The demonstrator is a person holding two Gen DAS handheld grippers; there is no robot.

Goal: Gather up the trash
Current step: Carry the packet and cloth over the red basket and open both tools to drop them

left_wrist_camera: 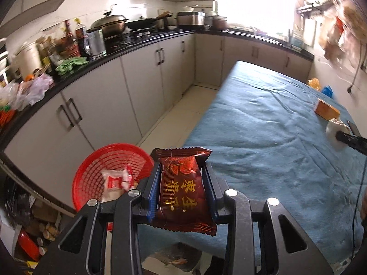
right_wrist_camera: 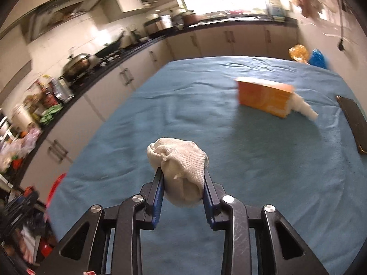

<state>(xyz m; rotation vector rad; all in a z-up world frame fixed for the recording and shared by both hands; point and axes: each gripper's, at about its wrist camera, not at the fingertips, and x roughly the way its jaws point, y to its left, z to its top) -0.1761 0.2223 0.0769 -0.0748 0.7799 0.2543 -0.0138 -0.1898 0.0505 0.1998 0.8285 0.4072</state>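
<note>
My left gripper [left_wrist_camera: 182,169] is shut on a dark red snack wrapper [left_wrist_camera: 182,190] with gold characters, held over the near left corner of the blue-covered table [left_wrist_camera: 263,126]. Just left of it, below table level, a red mesh basket [left_wrist_camera: 96,167] holds a red-and-white wrapper [left_wrist_camera: 117,182]. My right gripper [right_wrist_camera: 183,174] is shut on a crumpled white wad [right_wrist_camera: 181,162], raised above the blue table [right_wrist_camera: 206,114]. In the left wrist view that wad [left_wrist_camera: 333,133] and the right gripper's finger show at the far right edge.
An orange box [right_wrist_camera: 263,98] lies on the table with white tissue [right_wrist_camera: 302,107] sticking out. A dark flat object [right_wrist_camera: 353,123] rests at the table's right edge. Kitchen counter [left_wrist_camera: 96,64] with pots and bottles runs along the left. Boxes and clutter [left_wrist_camera: 34,229] fill the floor near the basket.
</note>
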